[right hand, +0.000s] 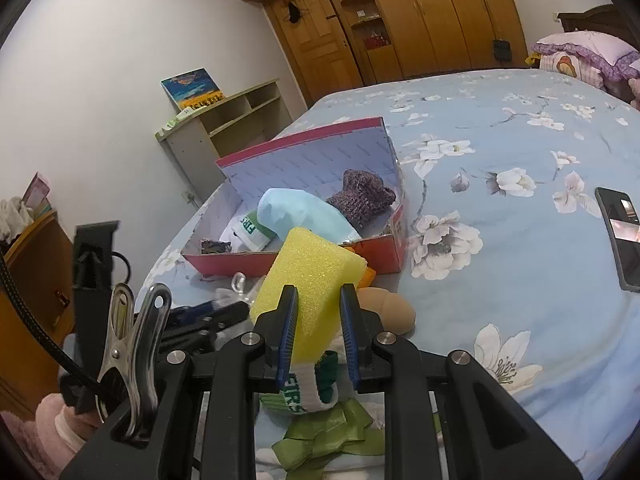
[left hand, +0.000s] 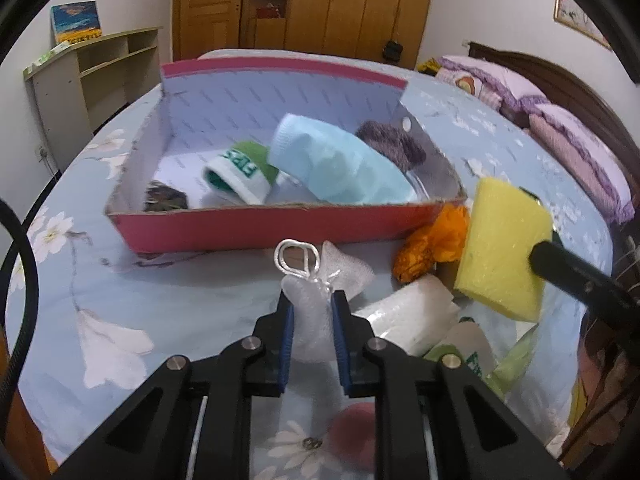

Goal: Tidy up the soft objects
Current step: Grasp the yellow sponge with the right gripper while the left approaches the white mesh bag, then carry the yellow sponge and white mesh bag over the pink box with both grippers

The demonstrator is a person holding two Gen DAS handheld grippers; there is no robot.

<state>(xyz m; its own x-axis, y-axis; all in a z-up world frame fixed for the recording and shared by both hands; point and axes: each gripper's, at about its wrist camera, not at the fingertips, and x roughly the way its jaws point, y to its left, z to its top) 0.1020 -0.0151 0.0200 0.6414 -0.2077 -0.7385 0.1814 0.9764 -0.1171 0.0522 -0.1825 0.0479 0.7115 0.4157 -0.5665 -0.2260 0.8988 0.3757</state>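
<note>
Left gripper point(left hand: 312, 300) has its jaws clamped on the white mesh pouch point(left hand: 316, 280), low on the bed point(left hand: 140, 300), probably bound for the red box point(left hand: 280, 224). Right gripper point(right hand: 319, 300) pinches the yellow sponge point(right hand: 312, 280), held clear just short of the box.

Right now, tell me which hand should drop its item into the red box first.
Probably right: the right gripper holds the yellow sponge raised near the red box; the left gripper has only just clamped the white pouch.
</note>
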